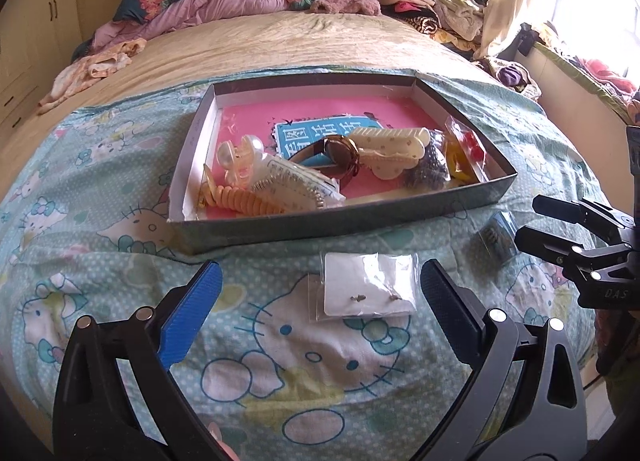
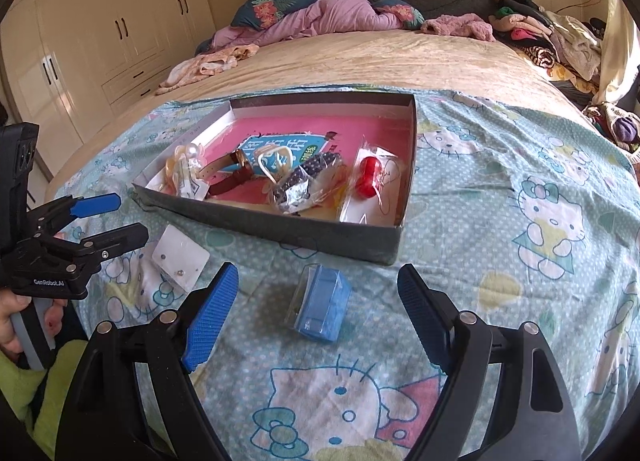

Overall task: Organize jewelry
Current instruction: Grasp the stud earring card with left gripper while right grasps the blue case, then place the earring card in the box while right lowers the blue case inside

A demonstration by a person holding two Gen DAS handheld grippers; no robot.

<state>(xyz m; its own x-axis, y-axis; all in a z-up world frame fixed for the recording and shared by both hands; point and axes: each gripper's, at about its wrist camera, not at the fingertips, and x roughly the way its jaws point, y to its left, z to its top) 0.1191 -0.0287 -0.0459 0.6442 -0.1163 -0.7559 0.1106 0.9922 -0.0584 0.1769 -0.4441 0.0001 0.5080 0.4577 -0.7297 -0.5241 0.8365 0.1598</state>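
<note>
Left wrist view: the left hand-held gripper hovers wide open over the earring card, the right hand-held gripper likewise, empty, over the blue box.

Bare sheet right of the tray gives passage; the tray's wall blocks ahead.
</note>
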